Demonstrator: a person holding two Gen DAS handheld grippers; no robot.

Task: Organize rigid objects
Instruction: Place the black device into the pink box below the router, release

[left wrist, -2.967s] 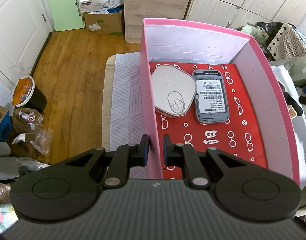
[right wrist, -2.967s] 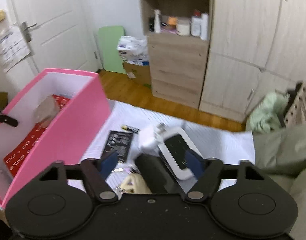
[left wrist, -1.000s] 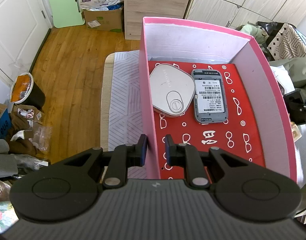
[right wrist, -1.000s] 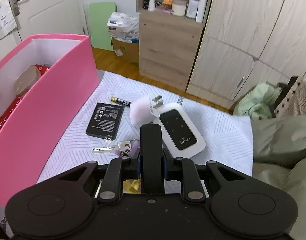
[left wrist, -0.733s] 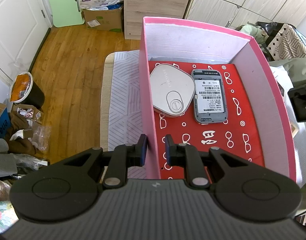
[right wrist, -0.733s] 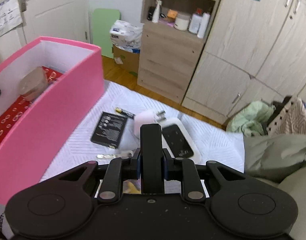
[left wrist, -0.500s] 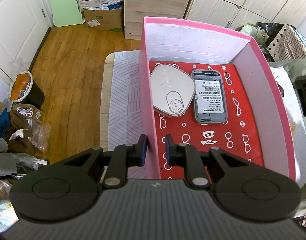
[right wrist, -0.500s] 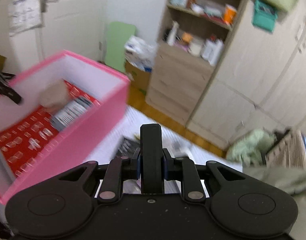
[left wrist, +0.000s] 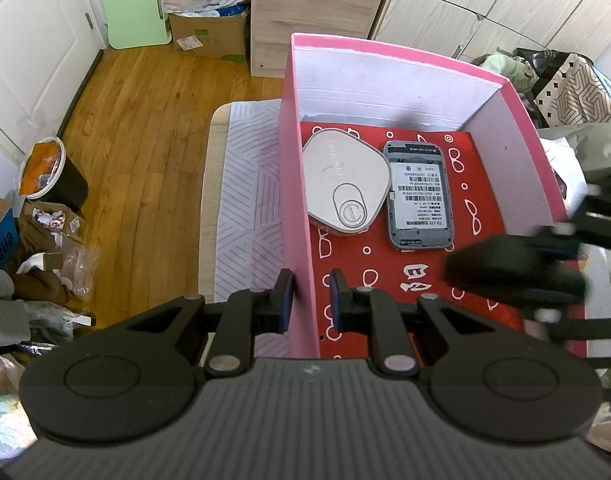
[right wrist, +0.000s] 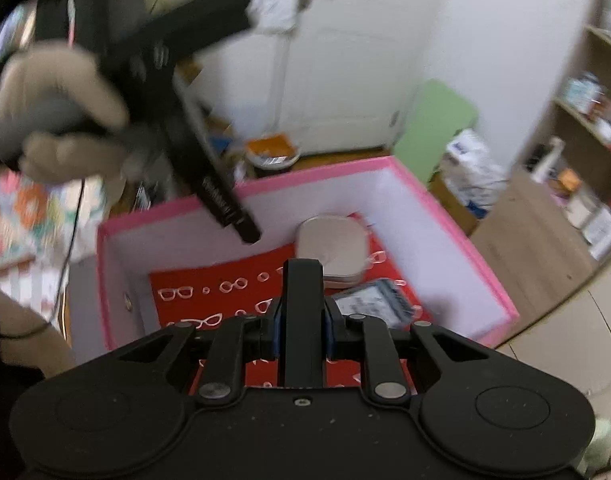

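A pink box [left wrist: 295, 184] with a red patterned floor holds a white rounded case [left wrist: 345, 182] and a grey device [left wrist: 419, 196] lying label up. My left gripper [left wrist: 310, 300] is shut on the box's left wall near the front corner. My right gripper [right wrist: 303, 320] is shut on a black slab-shaped object [right wrist: 302, 312] and holds it above the inside of the box [right wrist: 445, 224]. In the left wrist view the right gripper [left wrist: 517, 268] shows blurred over the box's right front part. The case [right wrist: 331, 246] and the device [right wrist: 371, 304] lie beyond the slab.
The box stands on a striped white cloth [left wrist: 245, 208] by the table's left edge. Wooden floor [left wrist: 141, 128], a bin [left wrist: 49, 176] and clutter lie to the left. A wooden cabinet [left wrist: 317, 8] and cardboard boxes [left wrist: 209, 32] stand behind.
My right gripper has swung left with the black slab, from above the cloth to over the inside of the pink box. My left gripper has kept its hold on the box wall.
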